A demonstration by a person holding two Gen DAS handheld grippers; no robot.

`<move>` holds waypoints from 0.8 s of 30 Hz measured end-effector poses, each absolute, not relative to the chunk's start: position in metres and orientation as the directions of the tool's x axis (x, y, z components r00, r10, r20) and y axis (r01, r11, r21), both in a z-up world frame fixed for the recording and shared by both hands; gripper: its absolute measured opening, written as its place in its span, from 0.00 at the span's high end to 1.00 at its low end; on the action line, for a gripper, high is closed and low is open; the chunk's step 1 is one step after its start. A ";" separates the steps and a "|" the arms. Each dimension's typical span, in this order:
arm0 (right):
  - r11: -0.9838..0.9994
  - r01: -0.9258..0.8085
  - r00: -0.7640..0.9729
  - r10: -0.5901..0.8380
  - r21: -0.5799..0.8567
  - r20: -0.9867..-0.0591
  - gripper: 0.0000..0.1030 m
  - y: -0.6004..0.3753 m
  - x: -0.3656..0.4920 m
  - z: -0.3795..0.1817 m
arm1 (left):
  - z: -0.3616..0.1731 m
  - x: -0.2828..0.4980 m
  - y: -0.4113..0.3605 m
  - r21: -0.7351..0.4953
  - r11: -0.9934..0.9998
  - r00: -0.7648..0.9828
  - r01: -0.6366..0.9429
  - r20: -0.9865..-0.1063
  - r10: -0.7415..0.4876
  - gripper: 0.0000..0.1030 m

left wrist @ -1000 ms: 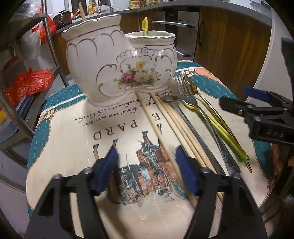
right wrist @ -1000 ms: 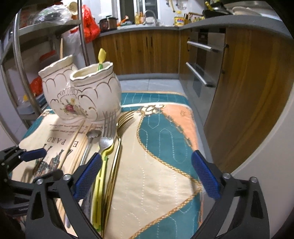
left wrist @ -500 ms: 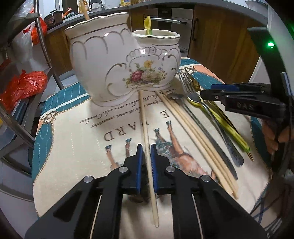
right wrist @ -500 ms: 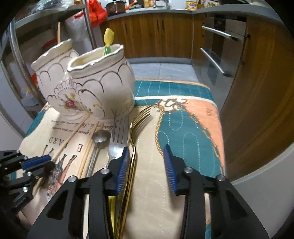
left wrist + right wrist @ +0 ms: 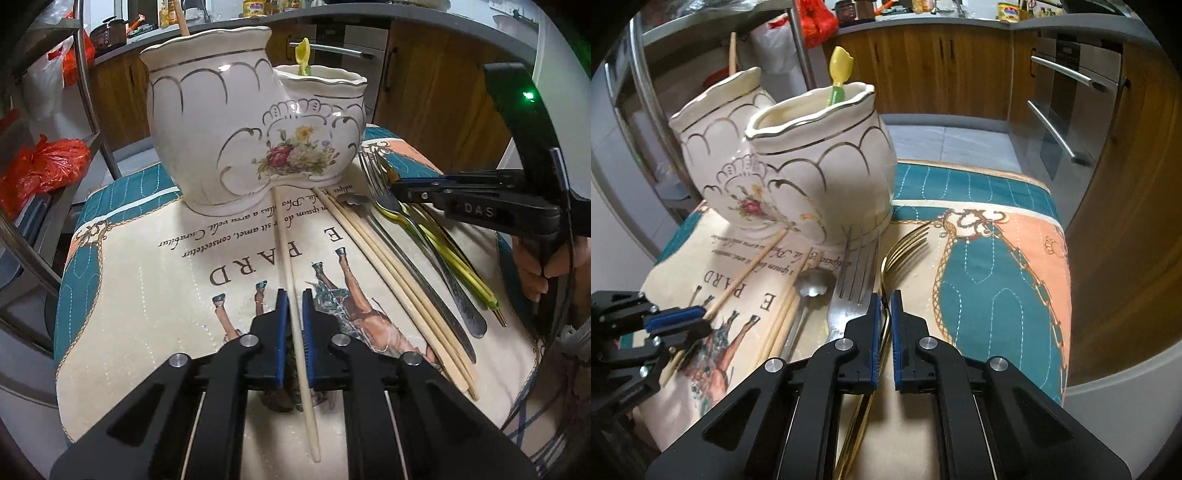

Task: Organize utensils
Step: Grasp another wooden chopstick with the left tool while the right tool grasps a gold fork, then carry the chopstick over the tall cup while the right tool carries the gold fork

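Observation:
A white floral two-pot ceramic holder (image 5: 255, 125) (image 5: 798, 166) stands at the back of a printed cloth mat (image 5: 147, 280) (image 5: 990, 288). A single wooden chopstick (image 5: 286, 251) (image 5: 746, 275) lies on the mat, and my left gripper (image 5: 293, 295) is shut on it near its lower half. Right of it lie several more chopsticks (image 5: 388, 284), a spoon (image 5: 812, 286), a silver fork (image 5: 855, 273) and a gold fork (image 5: 905, 240). My right gripper (image 5: 882, 297) is shut on the gold fork's neck. A yellow-topped utensil (image 5: 839, 72) stands in the right pot.
A metal rack (image 5: 92, 110) with red bags (image 5: 44, 170) stands to the left. Wooden cabinets and an oven handle (image 5: 1060, 136) lie behind and right of the mat. A person's hand (image 5: 535, 266) holds the right gripper (image 5: 399, 186).
Both grippers went from wide open to shut. The left closed on the single chopstick; the right slid left over the gold fork and closed on it.

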State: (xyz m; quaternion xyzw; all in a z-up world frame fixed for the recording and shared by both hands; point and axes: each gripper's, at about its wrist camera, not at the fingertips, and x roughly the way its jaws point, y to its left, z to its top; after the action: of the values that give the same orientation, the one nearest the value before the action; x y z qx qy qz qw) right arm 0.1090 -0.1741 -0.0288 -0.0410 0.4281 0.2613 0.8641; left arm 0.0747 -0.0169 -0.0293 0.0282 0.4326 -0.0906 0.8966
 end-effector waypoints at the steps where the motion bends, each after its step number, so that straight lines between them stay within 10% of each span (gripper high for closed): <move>1: 0.862 -0.485 0.503 0.416 0.151 -0.757 0.94 -0.175 0.107 -0.028 | -0.029 0.074 -0.015 -0.037 0.981 0.609 0.189 -0.780 -0.146 0.94; 24: 0.888 -0.455 0.749 0.424 0.070 -0.509 0.94 -0.210 0.036 0.048 | -0.003 0.046 0.010 -0.053 0.961 0.632 0.272 -0.743 -0.220 0.95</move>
State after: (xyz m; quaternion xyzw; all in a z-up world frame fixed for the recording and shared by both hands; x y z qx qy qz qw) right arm 0.0361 -0.2100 0.0475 -0.0292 0.2651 0.2349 0.9347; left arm 0.0465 0.0096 -0.0030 0.0323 0.4069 -0.1363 0.9027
